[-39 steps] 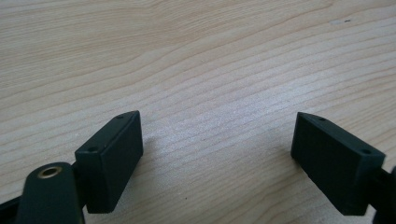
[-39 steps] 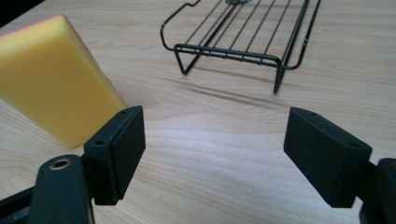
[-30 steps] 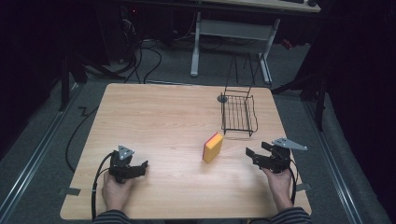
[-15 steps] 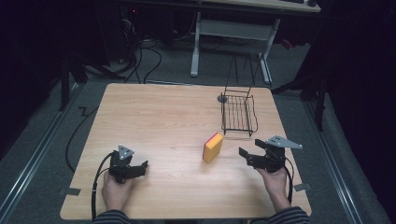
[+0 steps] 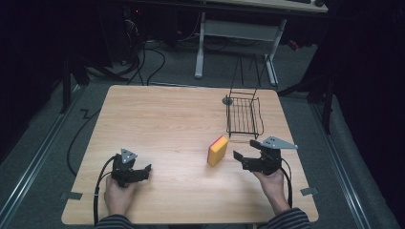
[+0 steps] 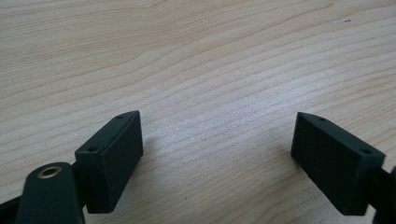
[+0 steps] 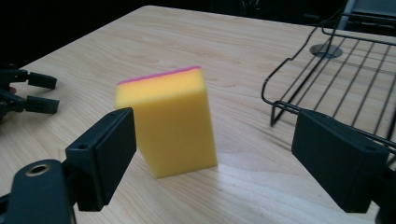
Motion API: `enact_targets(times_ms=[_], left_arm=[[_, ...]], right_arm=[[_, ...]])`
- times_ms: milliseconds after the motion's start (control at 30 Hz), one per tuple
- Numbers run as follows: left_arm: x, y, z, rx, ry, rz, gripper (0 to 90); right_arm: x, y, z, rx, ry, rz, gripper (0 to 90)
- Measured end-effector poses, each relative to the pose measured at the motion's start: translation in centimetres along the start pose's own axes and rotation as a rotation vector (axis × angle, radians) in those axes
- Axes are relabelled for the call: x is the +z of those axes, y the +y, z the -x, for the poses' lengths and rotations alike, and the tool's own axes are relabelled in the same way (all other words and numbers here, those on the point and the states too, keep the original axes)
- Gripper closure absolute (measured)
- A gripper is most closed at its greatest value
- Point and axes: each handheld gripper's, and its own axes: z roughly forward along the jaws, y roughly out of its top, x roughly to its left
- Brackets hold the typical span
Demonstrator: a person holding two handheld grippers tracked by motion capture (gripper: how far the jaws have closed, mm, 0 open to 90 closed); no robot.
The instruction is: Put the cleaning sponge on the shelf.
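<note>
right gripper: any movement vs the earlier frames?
Yes. The right gripper has shifted left toward the standing yellow sponge, closing the gap to it; the sponge itself stays put. Its jaws have just been opening, with nothing between them.

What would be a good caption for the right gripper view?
Open right gripper facing an upright yellow sponge on the table, wire rack beside it.

The wooden desk (image 5: 162,119) carried a yellow sponge (image 5: 217,150) standing on edge and a black wire basket (image 5: 243,117) just behind it.
</note>
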Motion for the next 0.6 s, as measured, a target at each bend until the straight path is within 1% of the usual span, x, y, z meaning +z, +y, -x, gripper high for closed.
enact_targets(times_ms=[500, 600], left_arm=[[0.0, 0.0, 0.0, 0.000, 0.000, 0.000, 17.3], [0.0, 0.0, 0.0, 0.000, 0.000, 0.000, 17.3]], right_arm=[[1.9, 0.7, -1.8, -0.048, 0.058, -0.003, 11.4], [2.5, 0.7, -2.1, -0.055, 0.068, -0.013, 9.9]])
